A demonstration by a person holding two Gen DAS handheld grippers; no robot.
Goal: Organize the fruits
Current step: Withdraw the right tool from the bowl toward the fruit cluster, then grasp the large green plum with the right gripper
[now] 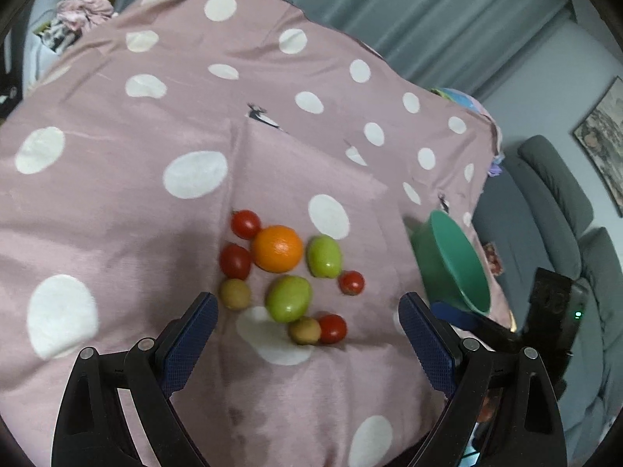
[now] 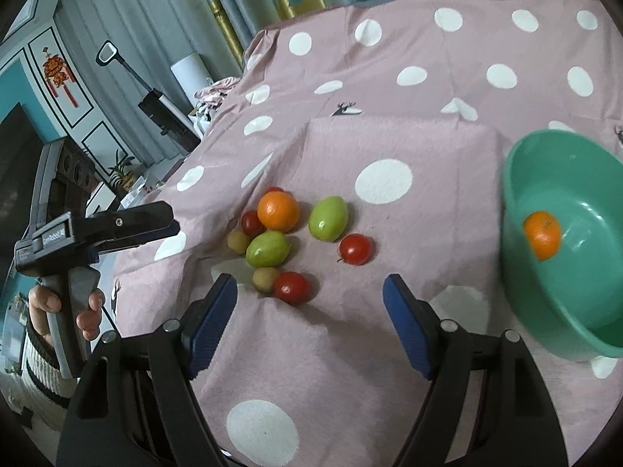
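Note:
A heap of fruit lies on the pink dotted cloth [image 1: 117, 202]: an orange [image 1: 277, 249], two green fruits [image 1: 289, 298], several red tomatoes [image 1: 234, 260] and two brown kiwis [image 1: 234, 294]. My left gripper [image 1: 311, 334] hangs open just short of the heap, nothing between its blue pads [image 1: 194, 334]. The green bowl [image 1: 447, 249] stands to the right. In the right wrist view the same orange [image 2: 278, 211] and tomatoes [image 2: 292, 287] lie ahead of my open right gripper [image 2: 309, 319]. A second orange [image 2: 542, 235] rests inside the green bowl [image 2: 584, 295].
The cloth [image 2: 389, 78] covers a raised surface with folds. A hand [image 2: 87, 311] holds the left gripper's body [image 2: 117, 225] at the left of the right wrist view. A grey sofa [image 1: 553, 194] sits beyond the cloth's right edge.

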